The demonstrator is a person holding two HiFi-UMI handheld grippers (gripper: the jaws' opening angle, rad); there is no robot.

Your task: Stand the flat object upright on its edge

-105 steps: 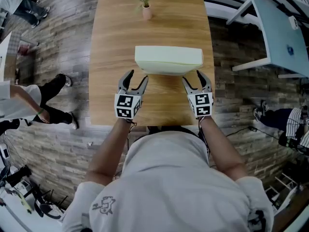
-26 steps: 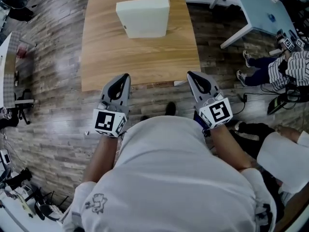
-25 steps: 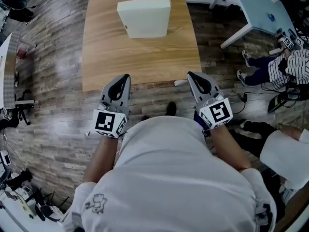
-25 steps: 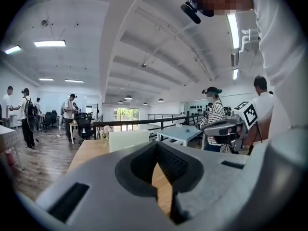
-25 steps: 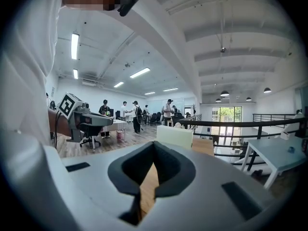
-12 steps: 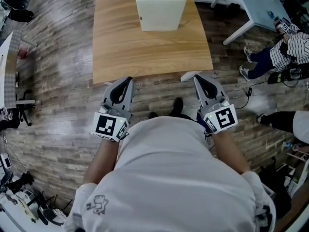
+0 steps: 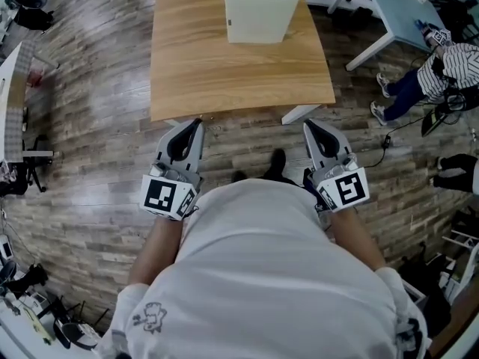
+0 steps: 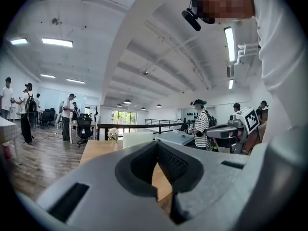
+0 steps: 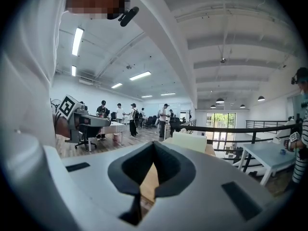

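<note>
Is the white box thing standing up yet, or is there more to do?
Done, it seems: the flat cream-white rectangular block stands on its edge on the wooden table, with nothing touching it. In hand: nothing; the left gripper and the right gripper are both shut, empty, and short of the table's near edge. Left: nothing that I can see.

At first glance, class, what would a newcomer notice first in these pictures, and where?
The pale flat object stands out first, on the far end of the wooden table. Then come the left gripper and right gripper, jaws shut and empty, held over the plank floor just short of the table's near edge.
</note>
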